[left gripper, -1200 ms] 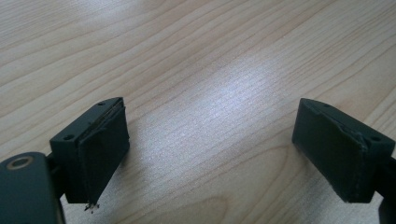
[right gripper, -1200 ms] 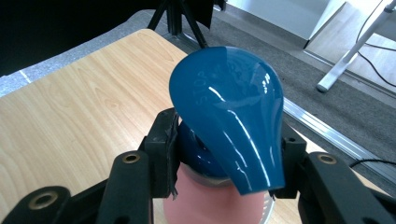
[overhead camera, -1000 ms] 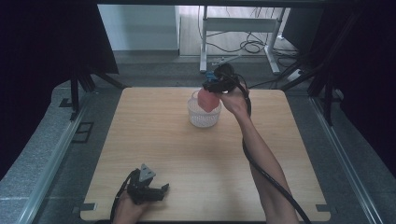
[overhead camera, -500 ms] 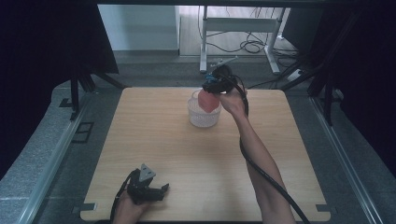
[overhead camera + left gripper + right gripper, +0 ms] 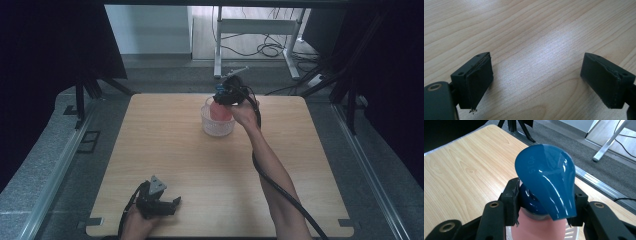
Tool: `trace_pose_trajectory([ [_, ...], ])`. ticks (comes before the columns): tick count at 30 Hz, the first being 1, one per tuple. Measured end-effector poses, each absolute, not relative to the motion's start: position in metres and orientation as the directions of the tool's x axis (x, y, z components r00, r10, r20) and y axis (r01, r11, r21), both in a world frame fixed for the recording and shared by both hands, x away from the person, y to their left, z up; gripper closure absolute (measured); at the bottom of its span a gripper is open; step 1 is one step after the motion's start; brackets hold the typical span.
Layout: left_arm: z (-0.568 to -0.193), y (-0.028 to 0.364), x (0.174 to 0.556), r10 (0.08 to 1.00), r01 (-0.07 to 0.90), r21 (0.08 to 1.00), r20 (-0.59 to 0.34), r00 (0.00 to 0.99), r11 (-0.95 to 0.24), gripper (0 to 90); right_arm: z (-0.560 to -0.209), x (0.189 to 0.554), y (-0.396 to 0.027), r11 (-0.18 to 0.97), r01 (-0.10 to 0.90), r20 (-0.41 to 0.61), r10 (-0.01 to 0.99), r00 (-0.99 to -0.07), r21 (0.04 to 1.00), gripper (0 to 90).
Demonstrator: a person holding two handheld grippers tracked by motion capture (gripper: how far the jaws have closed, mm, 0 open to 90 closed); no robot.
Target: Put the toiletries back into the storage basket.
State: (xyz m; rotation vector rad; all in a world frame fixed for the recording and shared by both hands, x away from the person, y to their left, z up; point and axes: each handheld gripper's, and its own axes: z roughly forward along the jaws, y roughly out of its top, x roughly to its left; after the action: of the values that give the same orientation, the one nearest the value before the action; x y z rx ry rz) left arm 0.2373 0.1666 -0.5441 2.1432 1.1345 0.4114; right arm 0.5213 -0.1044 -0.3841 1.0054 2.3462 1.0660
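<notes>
A pink spray bottle (image 5: pixel 220 112) with a blue trigger head (image 5: pixel 546 180) stands upright in a clear plastic basket (image 5: pixel 218 126) at the far middle of the wooden table (image 5: pixel 165 145). My right gripper (image 5: pixel 226 96) is shut on the bottle's blue collar, one jaw on each side of it in the right gripper view (image 5: pixel 544 202). The basket's white rim (image 5: pixel 571 233) shows just under the pink body (image 5: pixel 539 228). Near the front left edge my left gripper (image 5: pixel 172 202) lies low on the table, open, with bare wood between its pads (image 5: pixel 477 75).
Grey floor and metal rails surround the table. Dark curtains hang on both sides. A white desk frame and cables stand beyond the far edge. The right forearm and its cable cross the table's right half.
My right gripper has sunk a little with the bottle, so the pink body now sits deeper in the basket. The left gripper has stayed put.
</notes>
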Motion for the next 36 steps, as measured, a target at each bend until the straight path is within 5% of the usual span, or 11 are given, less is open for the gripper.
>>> trace_pose_trajectory([
  [36, -0.544, 0.167, 0.237, 0.818, 0.608, 0.685, -0.032, 0.574, -0.401, 10.2, -0.428, 0.529, -0.098, 0.462, 0.496, -0.012, 0.740, -0.672, 0.735, 52.8],
])
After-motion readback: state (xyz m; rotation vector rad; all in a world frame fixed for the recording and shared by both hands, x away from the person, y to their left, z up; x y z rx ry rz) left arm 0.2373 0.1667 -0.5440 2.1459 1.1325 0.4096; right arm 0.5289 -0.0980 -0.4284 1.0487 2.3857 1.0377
